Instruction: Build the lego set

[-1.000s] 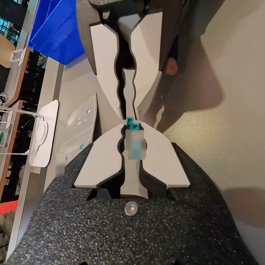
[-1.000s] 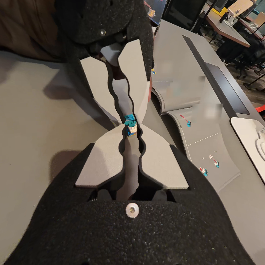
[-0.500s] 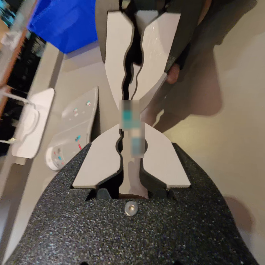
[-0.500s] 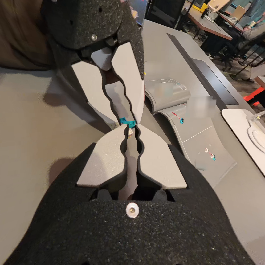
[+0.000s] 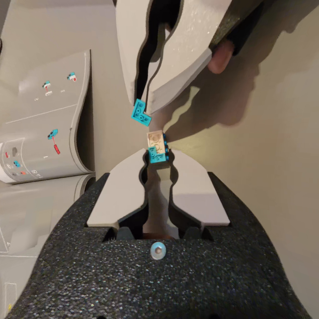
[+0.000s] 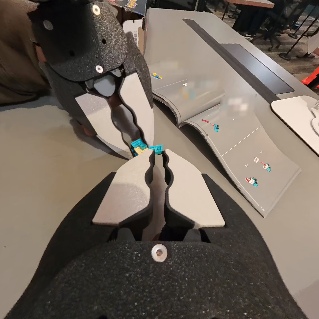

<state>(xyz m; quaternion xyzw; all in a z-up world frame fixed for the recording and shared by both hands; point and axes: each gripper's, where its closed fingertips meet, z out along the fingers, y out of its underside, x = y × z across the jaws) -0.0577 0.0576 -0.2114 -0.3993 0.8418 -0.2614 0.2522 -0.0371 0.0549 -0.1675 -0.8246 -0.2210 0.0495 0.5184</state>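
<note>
Left wrist view: left tool (image 5: 158, 155) is pinching a small assembly (image 5: 157, 149); right tool (image 5: 145, 105) is gripping a loose corner plate (image 5: 140, 113) just above it, unattached; most building seemingly remains.

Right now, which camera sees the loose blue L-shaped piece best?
The left wrist view: the teal L-shaped plate faces the camera flat, so its whole L and its round underside marks show, pinched in the right gripper. The right wrist view catches it edge-on at the fingertips, partly hidden.

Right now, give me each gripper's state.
Left gripper: shut on the tan brick.
Right gripper: shut on the teal corner plate.
</note>
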